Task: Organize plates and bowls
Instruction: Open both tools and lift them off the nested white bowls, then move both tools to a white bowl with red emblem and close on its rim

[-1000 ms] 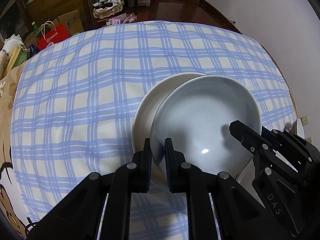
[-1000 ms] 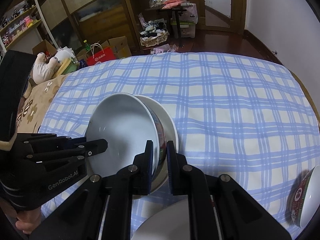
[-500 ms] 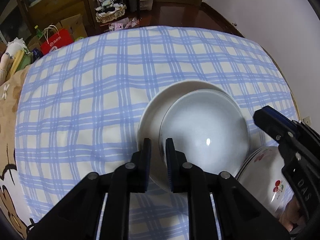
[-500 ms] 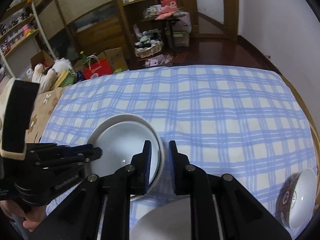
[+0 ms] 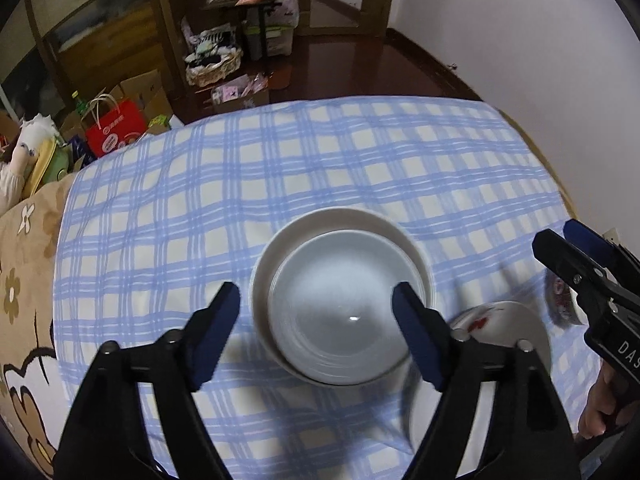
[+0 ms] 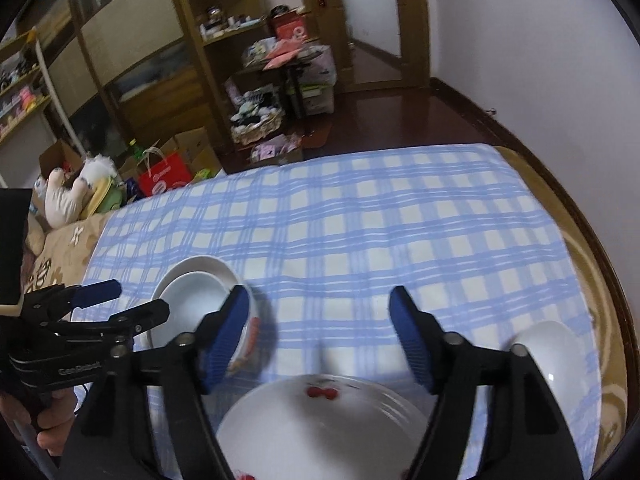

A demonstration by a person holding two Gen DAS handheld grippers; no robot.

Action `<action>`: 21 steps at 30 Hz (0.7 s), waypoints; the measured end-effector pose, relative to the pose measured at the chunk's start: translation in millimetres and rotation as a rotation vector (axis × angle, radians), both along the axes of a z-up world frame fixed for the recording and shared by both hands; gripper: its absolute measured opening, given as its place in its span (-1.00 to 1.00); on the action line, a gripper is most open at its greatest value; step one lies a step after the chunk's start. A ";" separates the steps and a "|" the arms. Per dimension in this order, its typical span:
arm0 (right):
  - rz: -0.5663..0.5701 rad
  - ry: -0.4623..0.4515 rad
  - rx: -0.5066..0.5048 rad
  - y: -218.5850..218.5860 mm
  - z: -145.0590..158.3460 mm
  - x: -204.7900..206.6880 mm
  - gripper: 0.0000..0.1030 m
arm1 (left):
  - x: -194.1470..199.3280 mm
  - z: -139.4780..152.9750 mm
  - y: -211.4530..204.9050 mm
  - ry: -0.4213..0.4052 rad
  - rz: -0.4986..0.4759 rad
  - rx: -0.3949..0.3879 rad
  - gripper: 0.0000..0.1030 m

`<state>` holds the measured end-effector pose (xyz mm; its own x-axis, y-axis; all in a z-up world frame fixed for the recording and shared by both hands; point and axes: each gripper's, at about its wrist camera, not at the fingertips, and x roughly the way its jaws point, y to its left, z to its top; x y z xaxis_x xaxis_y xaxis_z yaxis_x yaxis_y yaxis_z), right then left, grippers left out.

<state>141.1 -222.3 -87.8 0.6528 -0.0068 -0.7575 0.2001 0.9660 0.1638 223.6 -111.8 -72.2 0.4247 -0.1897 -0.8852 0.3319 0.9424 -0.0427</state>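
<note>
Bowls stacked on the checked bench, both claws let go.
Left claw [image 5: 316, 316] is held wide above the white bowl [image 5: 340, 312], which is nested in a bigger cream bowl [image 5: 340, 220] on the blue checked cloth [image 5: 200, 200]; its jaws have just been opening, and nothing is pinched. Right claw [image 6: 318, 322] has just been opening too, empty, above a cherry plate [image 6: 320, 428]. Another bowl [image 6: 550, 356] is seen far right.

Glossy glazed bowl [image 5: 344, 312]; matt checked cloth [image 5: 320, 168].
</note>
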 end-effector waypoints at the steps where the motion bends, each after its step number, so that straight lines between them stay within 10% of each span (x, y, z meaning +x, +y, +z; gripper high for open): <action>1: -0.013 -0.003 -0.001 -5.4 2.6 -4.5 0.74 | -1.8 3.0 -3.9 0.001 -0.009 -0.004 0.59; 5: -0.075 -0.014 -0.028 -27.6 14.4 -23.5 1.00 | -11.8 15.4 -24.7 -0.016 -0.052 -0.011 0.67; 21: -0.294 -0.021 -0.119 -111.4 31.8 -86.5 1.00 | -49.0 38.1 -122.7 -0.059 -0.223 -0.048 0.70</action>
